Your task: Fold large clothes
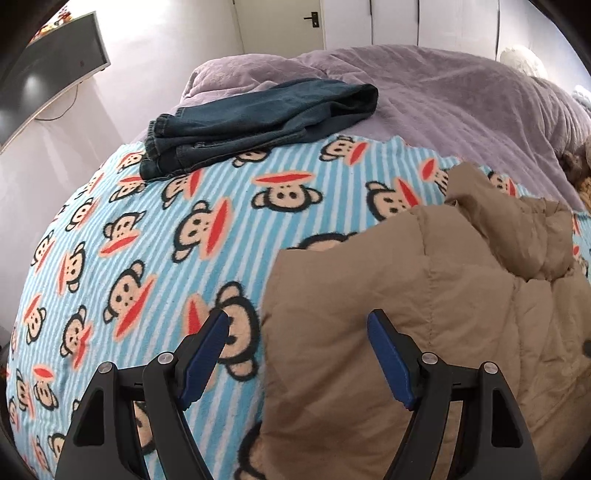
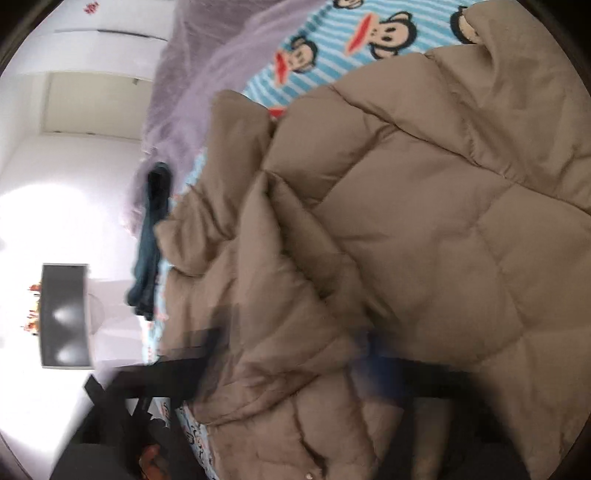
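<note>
A tan quilted puffer jacket lies crumpled on the monkey-print blanket, filling the lower right of the left wrist view. My left gripper hangs open over the jacket's left edge, one blue pad above the blanket and the other above the jacket, with nothing gripped. In the right wrist view the jacket fills most of the frame. My right gripper is blurred. A bunched fold of the jacket lies over its fingertips and hides them, and it is shut on that fold.
Folded dark blue jeans rest at the blanket's far edge, against a purple duvet that covers the rest of the bed. A dark screen hangs on the wall at left. Behind the bed is a closed door.
</note>
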The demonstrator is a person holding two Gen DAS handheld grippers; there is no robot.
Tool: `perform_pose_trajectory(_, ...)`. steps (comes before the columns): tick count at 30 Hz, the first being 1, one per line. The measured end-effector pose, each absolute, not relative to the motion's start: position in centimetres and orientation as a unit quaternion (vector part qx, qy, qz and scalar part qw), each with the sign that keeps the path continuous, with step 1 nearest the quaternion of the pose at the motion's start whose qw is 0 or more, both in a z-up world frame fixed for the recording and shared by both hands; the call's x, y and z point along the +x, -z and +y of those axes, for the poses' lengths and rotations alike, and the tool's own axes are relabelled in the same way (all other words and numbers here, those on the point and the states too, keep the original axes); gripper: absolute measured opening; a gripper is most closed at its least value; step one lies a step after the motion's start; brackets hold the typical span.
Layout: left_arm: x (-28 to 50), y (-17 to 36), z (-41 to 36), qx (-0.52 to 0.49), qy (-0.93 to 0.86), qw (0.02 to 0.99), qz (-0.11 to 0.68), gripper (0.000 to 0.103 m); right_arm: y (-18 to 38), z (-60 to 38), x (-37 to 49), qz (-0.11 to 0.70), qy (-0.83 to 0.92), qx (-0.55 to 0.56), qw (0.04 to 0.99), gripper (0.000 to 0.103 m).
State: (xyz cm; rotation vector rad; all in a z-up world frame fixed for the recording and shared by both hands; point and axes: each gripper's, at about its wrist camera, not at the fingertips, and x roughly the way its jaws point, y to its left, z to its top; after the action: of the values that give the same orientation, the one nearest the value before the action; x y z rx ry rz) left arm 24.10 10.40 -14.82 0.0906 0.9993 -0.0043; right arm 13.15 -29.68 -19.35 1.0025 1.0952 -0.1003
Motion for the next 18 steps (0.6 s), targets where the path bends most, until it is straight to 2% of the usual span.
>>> perform_pose_trajectory(5, 24.2, 17.1, 8.8, 0.067, 0.015, 0.869, 0.49, 0.078, 20.5, -29.8, 11.6, 0.513, 0.091, 0.422, 0.742, 0.008)
perform_pose_trajectory(10, 24.2, 17.0, 8.3, 0.084, 0.01, 0.865, 0.494, 0.078, 20.8, -29.7, 11.6, 0.52, 0.091, 0.399, 0.75, 0.008)
perform_pose_trajectory(11, 24.2, 16.6, 8.4, 0.084, 0.009, 0.864, 0.497, 0.078, 20.4, -29.5, 11.8, 0.524, 0.097, 0.386, 0.753, 0.014)
perform_pose_trajectory(14, 23.6, 15.2, 8.6, 0.095, 0.007, 0.864, 0.495, 0.078, 18.8, -28.8, 11.8, 0.534, 0.11, 0.336, 0.768, 0.022)
perform_pose_trajectory(18, 22.3, 13.9, 8.5, 0.097, 0.015, 0.864, 0.493, 0.078, 17.4, -29.2, 10.3, 0.545, 0.122, 0.297, 0.775, 0.024)
